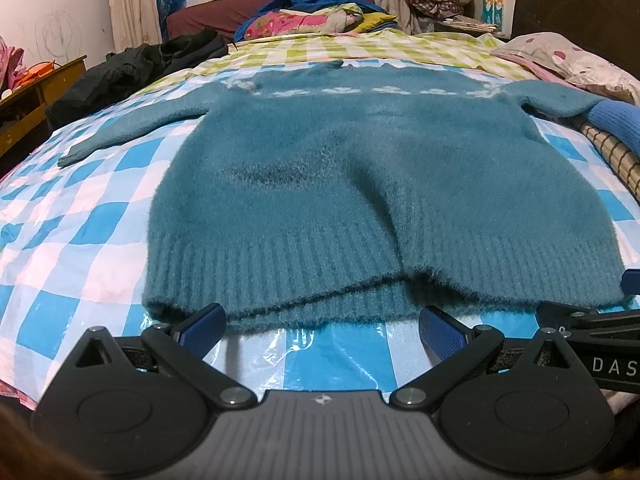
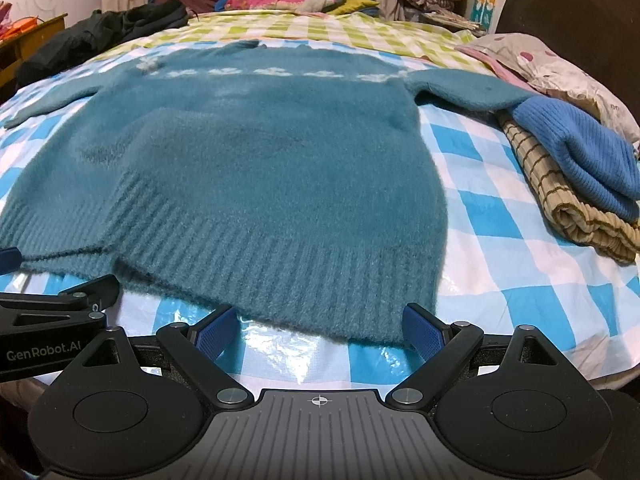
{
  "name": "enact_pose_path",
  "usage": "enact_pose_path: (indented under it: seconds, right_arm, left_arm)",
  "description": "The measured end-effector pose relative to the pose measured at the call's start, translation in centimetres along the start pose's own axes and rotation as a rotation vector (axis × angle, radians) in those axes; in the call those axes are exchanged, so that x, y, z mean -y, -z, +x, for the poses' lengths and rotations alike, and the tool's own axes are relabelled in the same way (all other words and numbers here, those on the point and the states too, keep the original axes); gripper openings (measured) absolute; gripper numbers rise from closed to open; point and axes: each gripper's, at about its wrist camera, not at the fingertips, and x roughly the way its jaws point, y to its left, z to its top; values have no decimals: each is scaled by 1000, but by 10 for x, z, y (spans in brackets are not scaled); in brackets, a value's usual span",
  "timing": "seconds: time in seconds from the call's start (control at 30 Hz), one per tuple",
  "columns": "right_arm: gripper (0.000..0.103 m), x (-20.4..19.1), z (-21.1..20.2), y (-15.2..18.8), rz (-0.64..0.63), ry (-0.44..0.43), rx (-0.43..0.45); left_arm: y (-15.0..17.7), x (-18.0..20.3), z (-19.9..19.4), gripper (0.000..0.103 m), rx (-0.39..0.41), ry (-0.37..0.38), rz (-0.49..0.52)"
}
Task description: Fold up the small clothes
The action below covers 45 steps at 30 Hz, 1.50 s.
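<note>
fuzzy teal knit sweater (image 1: 360,184) flat on the blue-and-white checked bed (image 1: 92,216).
i have left gripper (image 1: 322,326) and right gripper (image 2: 320,330) spread at its hem, empty.

both wrist views low at the bed edge, side by side, sharing the sweater (image 1: 360,184) (image 2: 256,168)

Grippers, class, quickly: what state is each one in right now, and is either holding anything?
Left gripper: jaws open, holding nothing, at the hem of the teal sweater.
Right gripper: jaws open, holding nothing, at the same hem.
</note>
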Motion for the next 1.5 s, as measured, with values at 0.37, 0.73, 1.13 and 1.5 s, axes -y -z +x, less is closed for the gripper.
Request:
enact_pose_path:
  seconds: [0.37,0.73,1.13,1.5]
  right_arm:
    - [91,-1,0,1,-14,6,6]
    - [91,0,1,1,-10,-1,3]
    - [75,49,-9,-8,128,-45,35]
    - [29,70,11,-12,214,-167,-44]
  left_arm:
    - [2,3,-1,103,8,-8,12]
    - [4,2,-2,103,6,14,10]
    - [-2,1,-16,103,81,69,20]
    - [-10,-9,-16,103,106,72,-18]
